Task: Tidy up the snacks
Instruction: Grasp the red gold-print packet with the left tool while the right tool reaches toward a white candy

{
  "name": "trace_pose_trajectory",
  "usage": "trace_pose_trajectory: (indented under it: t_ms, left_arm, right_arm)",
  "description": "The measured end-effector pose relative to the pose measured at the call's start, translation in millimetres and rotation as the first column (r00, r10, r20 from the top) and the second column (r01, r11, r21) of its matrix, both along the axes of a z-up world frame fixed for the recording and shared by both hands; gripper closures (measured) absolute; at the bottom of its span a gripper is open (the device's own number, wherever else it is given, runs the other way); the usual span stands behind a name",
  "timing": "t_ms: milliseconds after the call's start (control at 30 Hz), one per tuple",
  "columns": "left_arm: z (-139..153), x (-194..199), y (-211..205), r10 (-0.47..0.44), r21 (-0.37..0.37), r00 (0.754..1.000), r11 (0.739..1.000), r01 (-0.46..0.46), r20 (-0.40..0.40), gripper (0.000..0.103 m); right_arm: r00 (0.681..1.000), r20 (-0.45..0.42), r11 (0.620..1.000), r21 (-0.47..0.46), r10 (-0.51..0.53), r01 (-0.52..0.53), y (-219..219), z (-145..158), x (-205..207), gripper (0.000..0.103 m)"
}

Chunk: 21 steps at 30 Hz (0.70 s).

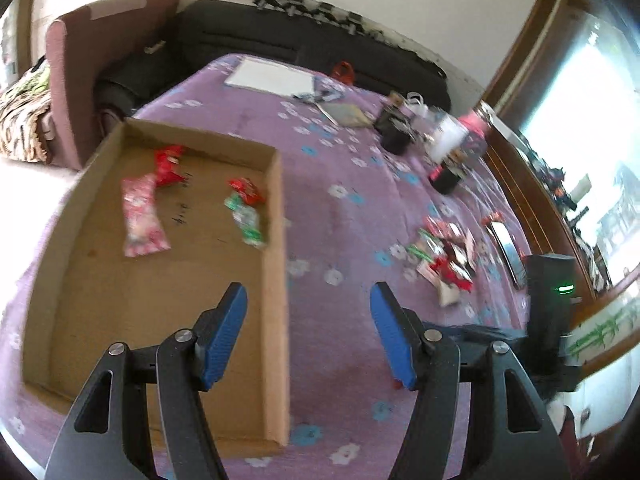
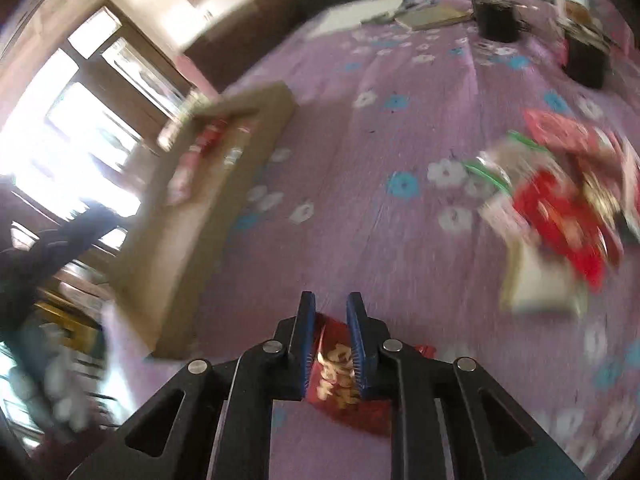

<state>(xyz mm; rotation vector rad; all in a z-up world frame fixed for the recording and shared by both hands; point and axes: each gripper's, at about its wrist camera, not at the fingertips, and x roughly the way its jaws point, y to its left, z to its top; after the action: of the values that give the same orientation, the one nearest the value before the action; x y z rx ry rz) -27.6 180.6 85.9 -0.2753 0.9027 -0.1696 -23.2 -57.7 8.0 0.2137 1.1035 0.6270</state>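
**Inspector:** Left wrist view?

**Assistant:** Left gripper (image 1: 308, 300) has its jaws apart with nothing between them, over the right wall of the cardboard tray (image 1: 276, 240). The tray holds a pink packet (image 1: 142, 220) and red and green ones. A loose snack pile (image 1: 444, 256) lies on the purple cloth (image 1: 340, 152).

**Inspector:** Right wrist view?

**Assistant:** Blurred. Right gripper (image 2: 331, 308) is clamped on a red snack packet (image 2: 336, 368), with the tray to its left.

We are in a home, in a living room by the look of it. A table (image 1: 344, 168) wears a purple cloth printed with flowers. Behind it we see a dark sofa (image 1: 280, 36) along a white wall and a pink armchair (image 1: 80, 60) beside it. Wood-framed windows (image 2: 92, 120) let in bright daylight, and household clutter (image 1: 432, 136) stands at the table's far side.
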Motion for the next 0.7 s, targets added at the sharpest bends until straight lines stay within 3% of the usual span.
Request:
trace_pose_trajectory:
  t_ms: [67,167,333,567,700]
  left_arm:
    - [-3.9,-2.6,-14.6,-0.031,0.005,1.0,1.0,0.031,-0.006,0.04]
    - [-11.6,-7.0,-40.7,-0.09,0.025,0.996,0.996,0.091,-0.01,0.04]
    - [-30.1,-13.9,-80.3,-0.192,0.076,0.981,0.978,0.194,-0.035,0.04]
    - [-39.1,-21.1,-108.1,-0.266,0.185,0.964,0.946,0.266,-0.03,0.04]
    - [-40.8,-20.7,-123.2,-0.318,0.295,0.948,0.906,0.304,0.0,0.04]
  right_arm:
    - [0.997,0.057,0.997,0.045,-0.058,0.056,-27.4,14.1,-10.8,0.083]
    - [0.966,0.168,0.98,0.046,-0.198,0.193,-76.7,31.5,-21.3,0.073]
    - [0.935,0.148,0.946,0.035,-0.324,0.322,-127.0,19.9,-17.0,0.073]
    - [0.939,0.106,0.945,0.045,-0.327,0.324,-124.4,5.7,-1.5,0.072]
    - [0.945,0.106,0.95,0.001,-0.311,0.312,-107.9,-0.3,6.9,0.058]
